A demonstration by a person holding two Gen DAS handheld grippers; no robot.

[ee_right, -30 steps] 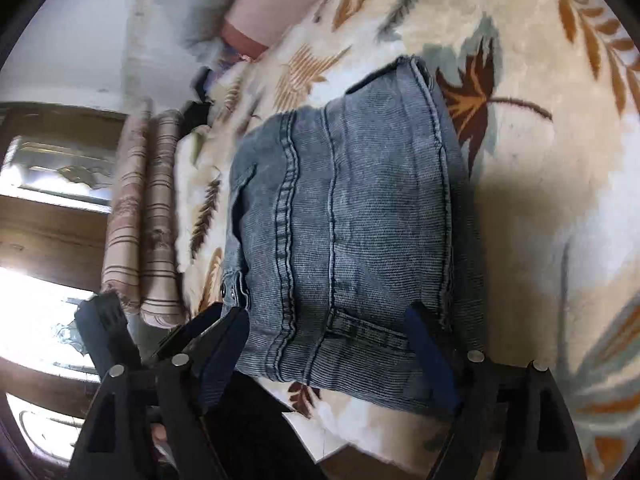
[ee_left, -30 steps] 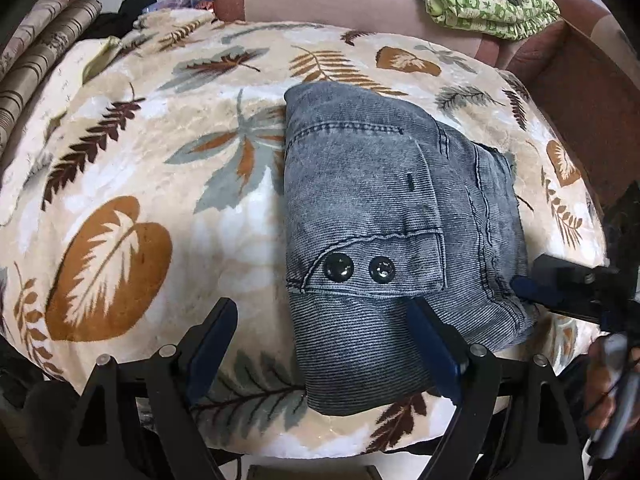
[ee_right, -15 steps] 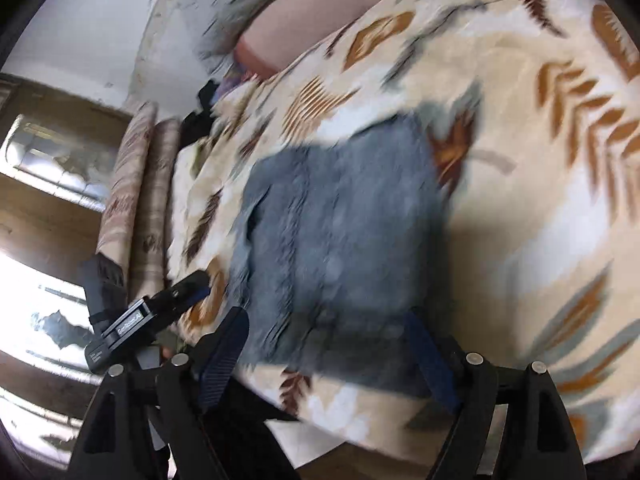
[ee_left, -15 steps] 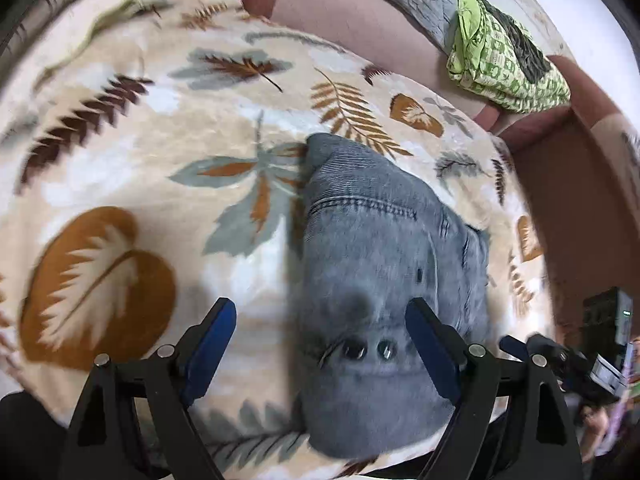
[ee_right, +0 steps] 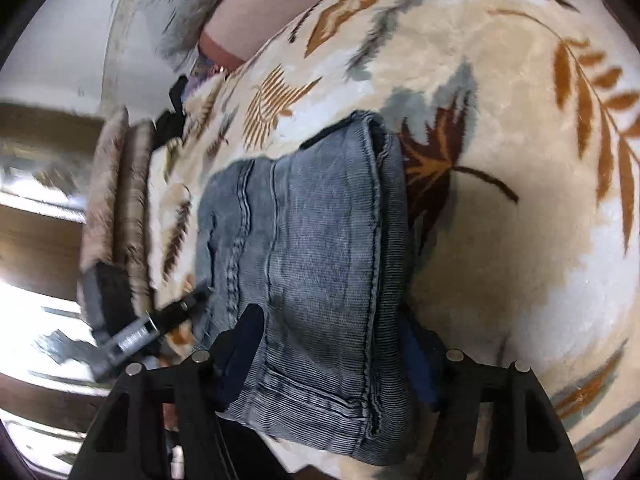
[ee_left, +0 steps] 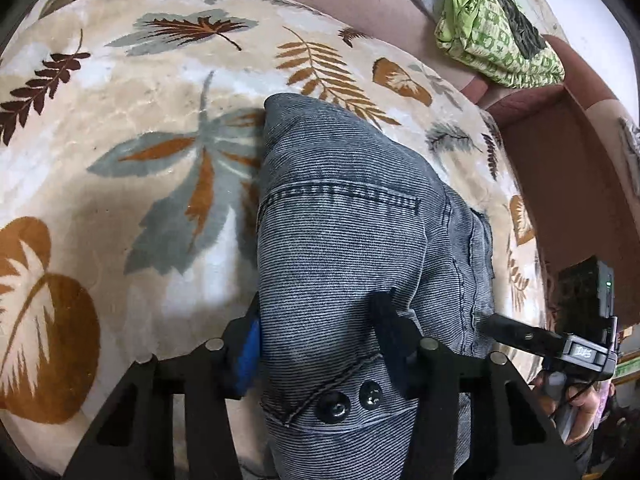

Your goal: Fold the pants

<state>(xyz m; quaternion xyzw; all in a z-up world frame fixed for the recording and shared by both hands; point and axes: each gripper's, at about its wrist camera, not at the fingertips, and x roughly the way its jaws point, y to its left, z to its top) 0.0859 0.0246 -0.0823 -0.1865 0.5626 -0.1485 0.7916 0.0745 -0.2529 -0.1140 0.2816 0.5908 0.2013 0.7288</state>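
Gripping near edge of folded grey-blue denim pants (ee_left: 344,240), left gripper (ee_left: 320,340) has closed in on thick bundle just above two dark snap buttons (ee_left: 354,398); one finger at side edge, other pressing top layer. Pants lie on cream leaf-print plush blanket (ee_left: 120,120); green patterned cloth (ee_left: 492,28) well apart on sofa.

Right wrist view: right gripper (ee_right: 332,352) straddles opposite end of bundle, fingers narrowed onto fabric, likely so both ends lift together without unfolding. Fold looks nearly finished.
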